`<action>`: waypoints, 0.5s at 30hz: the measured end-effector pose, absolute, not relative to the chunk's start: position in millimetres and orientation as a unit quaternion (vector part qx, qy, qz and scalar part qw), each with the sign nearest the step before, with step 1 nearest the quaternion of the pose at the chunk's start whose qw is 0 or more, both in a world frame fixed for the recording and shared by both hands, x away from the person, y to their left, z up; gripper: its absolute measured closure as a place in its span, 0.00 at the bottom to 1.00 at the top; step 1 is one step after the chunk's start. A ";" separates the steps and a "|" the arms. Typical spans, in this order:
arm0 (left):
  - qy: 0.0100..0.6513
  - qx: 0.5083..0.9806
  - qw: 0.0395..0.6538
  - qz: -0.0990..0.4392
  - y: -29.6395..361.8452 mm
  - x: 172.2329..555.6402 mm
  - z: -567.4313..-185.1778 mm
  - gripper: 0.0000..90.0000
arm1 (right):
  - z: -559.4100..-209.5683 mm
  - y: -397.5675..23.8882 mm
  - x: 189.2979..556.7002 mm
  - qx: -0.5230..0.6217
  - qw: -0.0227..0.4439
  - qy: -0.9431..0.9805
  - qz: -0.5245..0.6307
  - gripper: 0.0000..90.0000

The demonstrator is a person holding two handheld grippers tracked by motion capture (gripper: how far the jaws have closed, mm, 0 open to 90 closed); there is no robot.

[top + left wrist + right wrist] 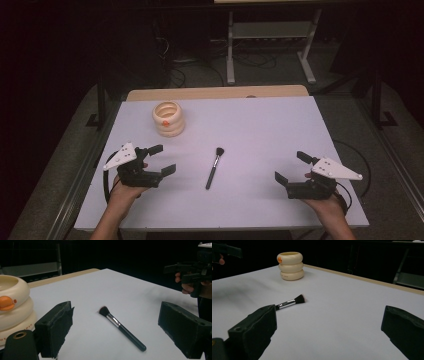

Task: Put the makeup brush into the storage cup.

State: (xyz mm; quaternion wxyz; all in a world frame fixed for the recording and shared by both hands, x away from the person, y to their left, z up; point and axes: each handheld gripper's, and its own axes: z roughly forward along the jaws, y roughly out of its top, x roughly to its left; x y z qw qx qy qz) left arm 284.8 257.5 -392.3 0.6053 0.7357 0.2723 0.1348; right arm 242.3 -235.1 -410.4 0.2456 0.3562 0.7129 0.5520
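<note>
Between the left gripper (pixel 161 159) and right gripper (pixel 291 167), both with jaws spread wide and holding nothing, a makeup brush (pixel 214 168) lies flat on the white table (pixel 270 125); a cream ringed holder (pixel 168 119) stands behind, dark room beyond.

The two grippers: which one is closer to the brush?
The left gripper. The brush lies nearer it than the right gripper, whose side of the table is bare.
</note>
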 end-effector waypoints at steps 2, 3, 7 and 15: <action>0.270 0.737 0.605 0.135 256.3 286.3 -391.1 0.13 | -410.2 -235.1 241.8 0.357 0.245 0.712 0.553 0.00; 0.266 0.738 0.606 0.133 255.1 287.0 -390.6 0.13 | -410.1 -235.4 242.0 0.358 0.246 0.712 0.553 0.00; 0.262 0.741 0.604 0.131 251.5 289.6 -390.6 0.13 | -409.6 -235.5 242.4 0.357 0.247 0.712 0.552 0.00; 0.255 0.745 0.601 0.138 243.8 294.0 -387.4 0.13 | -409.6 -236.1 242.7 0.358 0.248 0.712 0.551 0.00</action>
